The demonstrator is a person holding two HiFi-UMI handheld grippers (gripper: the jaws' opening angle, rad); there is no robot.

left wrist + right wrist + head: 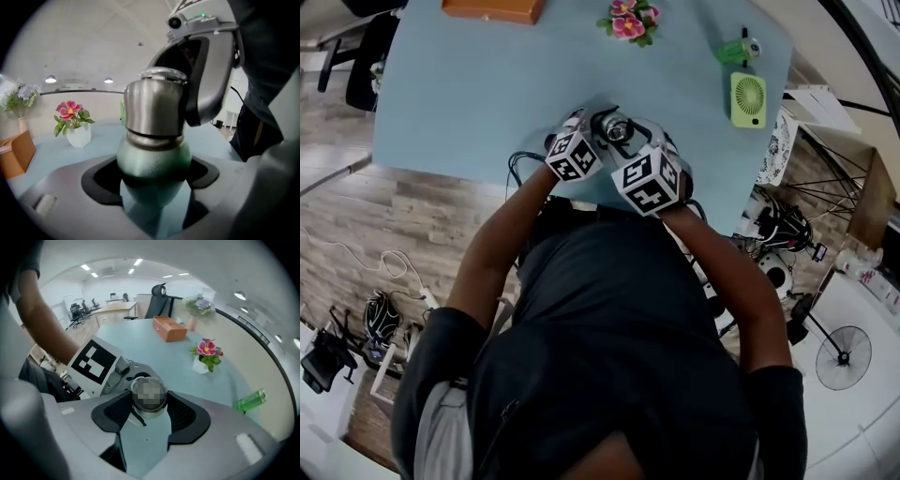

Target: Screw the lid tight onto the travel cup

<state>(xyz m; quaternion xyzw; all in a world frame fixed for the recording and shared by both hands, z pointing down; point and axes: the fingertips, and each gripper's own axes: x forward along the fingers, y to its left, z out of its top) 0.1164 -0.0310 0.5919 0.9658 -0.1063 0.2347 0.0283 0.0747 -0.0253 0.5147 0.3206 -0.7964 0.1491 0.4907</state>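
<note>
The travel cup [617,128] is at the tabletop's [487,94] six-o'clock edge. Left tongs [153,180] clamp its green body. Right tongs [147,411] clasp the steel lid [148,393] from above. Advised: hold the body dead still and turn the lid squarely to avoid cross-threading.

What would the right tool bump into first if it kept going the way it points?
The lid. The right tool grips it, so pushing on would probably just press it down onto the travel cup, which the left tool holds.
</note>
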